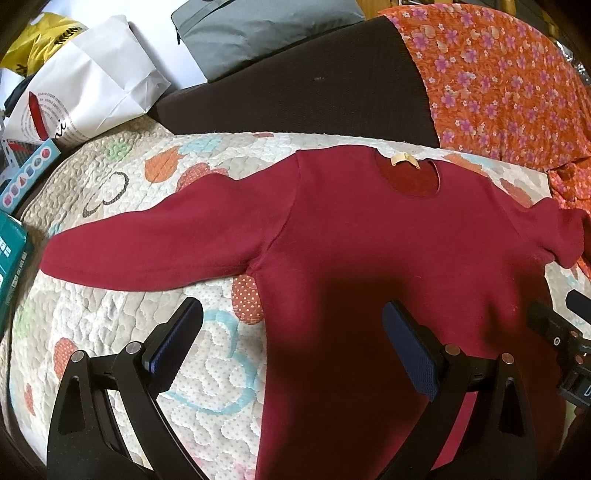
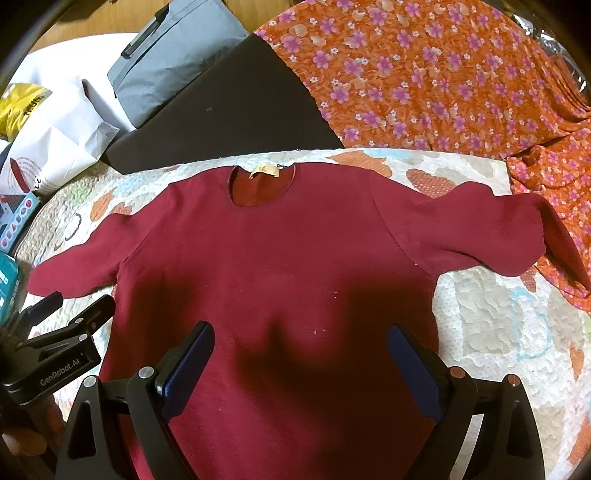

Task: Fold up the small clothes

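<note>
A small dark red long-sleeved shirt (image 1: 388,236) lies flat and face up on a quilted mat (image 1: 122,206), collar with a tan label (image 1: 404,161) at the far side, both sleeves spread out. My left gripper (image 1: 291,314) is open and empty above the shirt's lower left edge. My right gripper (image 2: 301,334) is open and empty above the shirt (image 2: 280,251) at its lower middle. The right gripper also shows at the right edge of the left wrist view (image 1: 561,328); the left gripper shows at the left of the right wrist view (image 2: 81,314).
An orange floral cloth (image 2: 424,74) lies at the far right, touching the right sleeve. A dark cushion (image 1: 295,77), a grey bag (image 1: 258,29), a white paper bag (image 1: 92,81) and boxes (image 1: 22,177) lie at the far left.
</note>
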`<action>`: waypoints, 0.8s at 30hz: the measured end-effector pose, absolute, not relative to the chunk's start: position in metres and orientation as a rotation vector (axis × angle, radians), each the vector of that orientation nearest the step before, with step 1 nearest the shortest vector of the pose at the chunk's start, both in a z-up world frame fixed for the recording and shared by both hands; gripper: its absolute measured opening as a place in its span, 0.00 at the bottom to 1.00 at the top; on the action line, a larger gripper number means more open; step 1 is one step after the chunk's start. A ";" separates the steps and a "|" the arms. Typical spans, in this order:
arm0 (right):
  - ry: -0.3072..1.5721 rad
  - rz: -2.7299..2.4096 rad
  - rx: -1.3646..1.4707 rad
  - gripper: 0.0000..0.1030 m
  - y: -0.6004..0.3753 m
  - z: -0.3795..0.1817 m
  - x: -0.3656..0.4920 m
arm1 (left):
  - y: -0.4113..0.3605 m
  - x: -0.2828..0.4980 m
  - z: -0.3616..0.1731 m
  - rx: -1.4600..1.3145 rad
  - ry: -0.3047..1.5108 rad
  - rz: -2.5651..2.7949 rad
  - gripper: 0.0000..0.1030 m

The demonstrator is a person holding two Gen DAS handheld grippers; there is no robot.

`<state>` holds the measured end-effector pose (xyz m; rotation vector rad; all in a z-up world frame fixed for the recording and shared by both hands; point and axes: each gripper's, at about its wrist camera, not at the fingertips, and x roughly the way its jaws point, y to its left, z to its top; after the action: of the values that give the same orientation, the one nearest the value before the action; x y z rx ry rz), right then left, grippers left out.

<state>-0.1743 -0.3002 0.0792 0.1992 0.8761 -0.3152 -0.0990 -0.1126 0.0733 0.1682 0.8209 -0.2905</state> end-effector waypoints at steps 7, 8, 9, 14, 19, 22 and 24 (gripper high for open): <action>0.888 -0.312 0.205 0.91 -0.298 0.073 -0.168 | -0.112 -0.096 0.069 0.170 0.830 -0.291 0.95; 0.888 -0.311 0.206 0.91 -0.298 0.073 -0.168 | -0.112 -0.096 0.069 0.171 0.830 -0.291 0.95; 0.890 -0.308 0.204 0.91 -0.297 0.072 -0.167 | -0.112 -0.095 0.069 0.171 0.830 -0.291 0.95; 0.900 -0.301 0.197 0.91 -0.295 0.068 -0.162 | -0.106 -0.090 0.065 0.163 0.844 -0.271 0.95; 0.911 -0.295 0.193 0.91 -0.292 0.062 -0.153 | -0.100 -0.083 0.061 0.156 0.863 -0.250 0.95; 0.921 -0.291 0.193 0.91 -0.291 0.058 -0.148 | -0.086 -0.074 0.059 0.161 0.868 -0.212 0.95; 0.925 -0.280 0.199 0.91 -0.290 0.057 -0.145 | -0.071 -0.067 0.058 0.151 0.885 -0.161 0.95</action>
<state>-0.1454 -0.2905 0.0572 0.1995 0.9254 -0.2802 -0.0666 -0.0712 0.0581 0.1507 0.8851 -0.1615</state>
